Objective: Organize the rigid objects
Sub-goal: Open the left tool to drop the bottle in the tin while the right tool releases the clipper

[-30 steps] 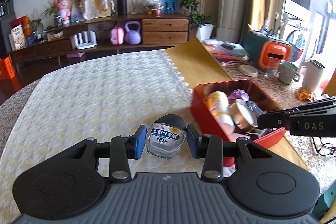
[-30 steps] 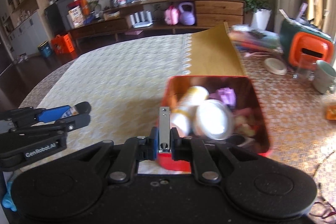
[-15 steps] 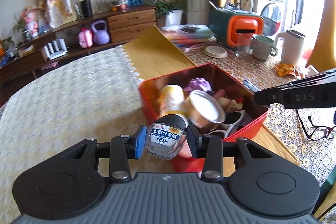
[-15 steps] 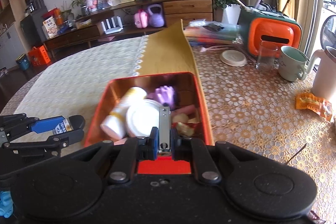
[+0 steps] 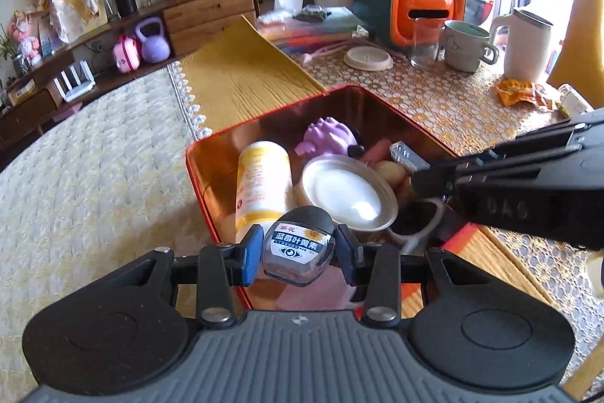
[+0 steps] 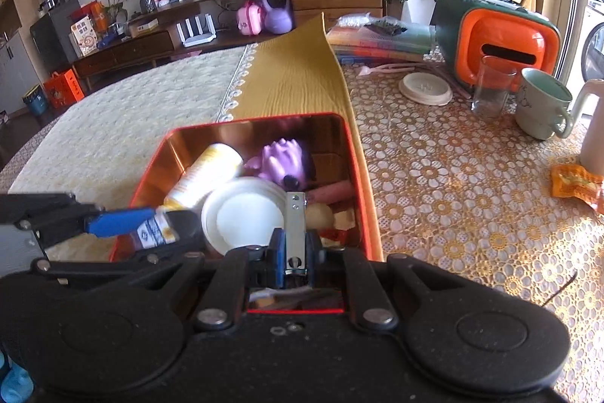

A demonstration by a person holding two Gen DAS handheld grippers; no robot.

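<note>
Red tin crowded: yellow bottle, white lid; far corner free.

Left tool clamping eye-drop bottle above red tin.

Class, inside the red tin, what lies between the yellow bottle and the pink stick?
The white lid and purple toy, shown in the right wrist view.
</note>
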